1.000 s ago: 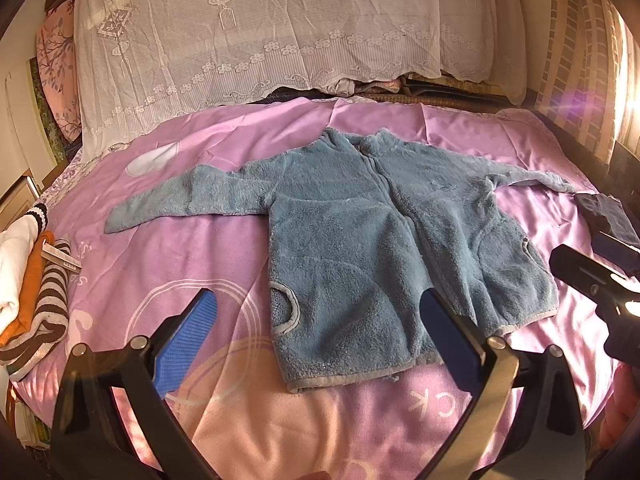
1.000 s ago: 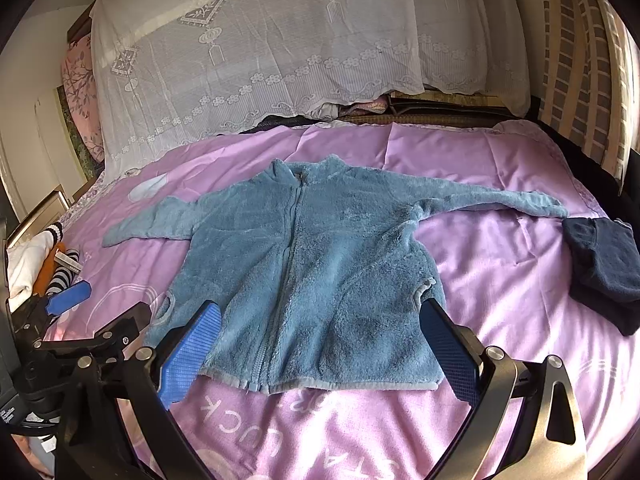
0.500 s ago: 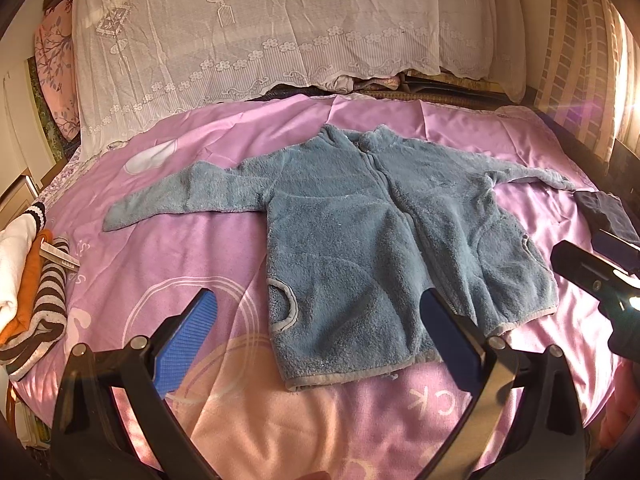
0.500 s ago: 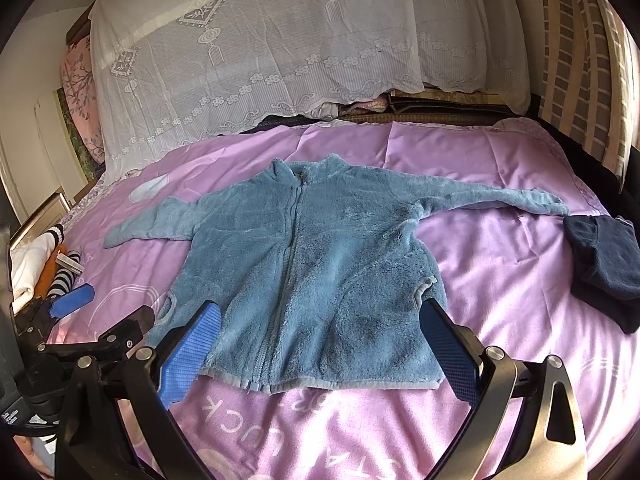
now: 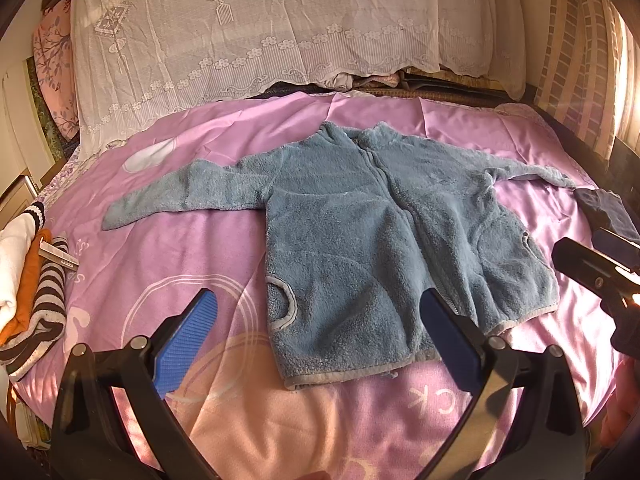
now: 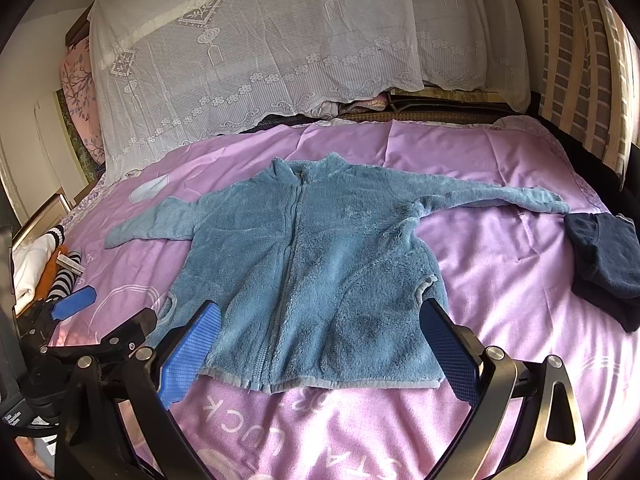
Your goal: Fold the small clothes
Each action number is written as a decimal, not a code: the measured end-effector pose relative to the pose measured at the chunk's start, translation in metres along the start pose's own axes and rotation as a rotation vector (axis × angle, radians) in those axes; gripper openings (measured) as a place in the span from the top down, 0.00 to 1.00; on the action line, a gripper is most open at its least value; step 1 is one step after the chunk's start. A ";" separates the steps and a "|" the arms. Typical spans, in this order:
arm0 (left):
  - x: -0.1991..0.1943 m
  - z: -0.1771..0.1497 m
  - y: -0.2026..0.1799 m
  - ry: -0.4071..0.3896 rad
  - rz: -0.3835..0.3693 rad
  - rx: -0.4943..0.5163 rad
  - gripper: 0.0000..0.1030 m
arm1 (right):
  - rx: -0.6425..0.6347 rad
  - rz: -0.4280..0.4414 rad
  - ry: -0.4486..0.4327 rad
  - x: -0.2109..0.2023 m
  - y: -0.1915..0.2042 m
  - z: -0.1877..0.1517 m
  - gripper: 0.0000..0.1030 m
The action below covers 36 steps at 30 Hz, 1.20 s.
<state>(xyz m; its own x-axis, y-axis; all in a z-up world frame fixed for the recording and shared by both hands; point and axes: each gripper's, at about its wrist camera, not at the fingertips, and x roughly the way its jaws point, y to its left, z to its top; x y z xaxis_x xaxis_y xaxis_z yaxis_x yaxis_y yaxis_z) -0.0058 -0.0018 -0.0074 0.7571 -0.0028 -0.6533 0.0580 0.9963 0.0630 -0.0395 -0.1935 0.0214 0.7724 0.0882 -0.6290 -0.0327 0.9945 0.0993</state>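
A fuzzy blue-grey fleece zip jacket lies flat, front up and sleeves spread, in the middle of the pink printed bedspread. The left gripper hovers wide open over the hem, holding nothing. The right gripper is equally spread, empty. A folded navy garment sits beside the right sleeve end.

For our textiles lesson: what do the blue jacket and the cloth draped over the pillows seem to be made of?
Blue jacket: likely plush fleece; deep, fuzzy, matte pile with bound hem and pocket edges. Draped cloth: apparently thin white lace or net; semi-sheer, woven flower and lantern motifs, scalloped edge.
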 end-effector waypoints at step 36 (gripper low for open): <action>0.009 -0.008 -0.001 0.035 -0.003 0.002 0.04 | 0.012 0.005 0.012 0.003 0.003 -0.006 0.03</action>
<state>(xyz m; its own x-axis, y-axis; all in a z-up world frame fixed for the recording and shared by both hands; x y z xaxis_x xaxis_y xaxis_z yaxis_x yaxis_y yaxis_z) -0.0040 -0.0025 -0.0192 0.7333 -0.0029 -0.6799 0.0615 0.9962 0.0621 -0.0414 -0.1902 0.0149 0.7646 0.0940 -0.6377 -0.0289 0.9933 0.1117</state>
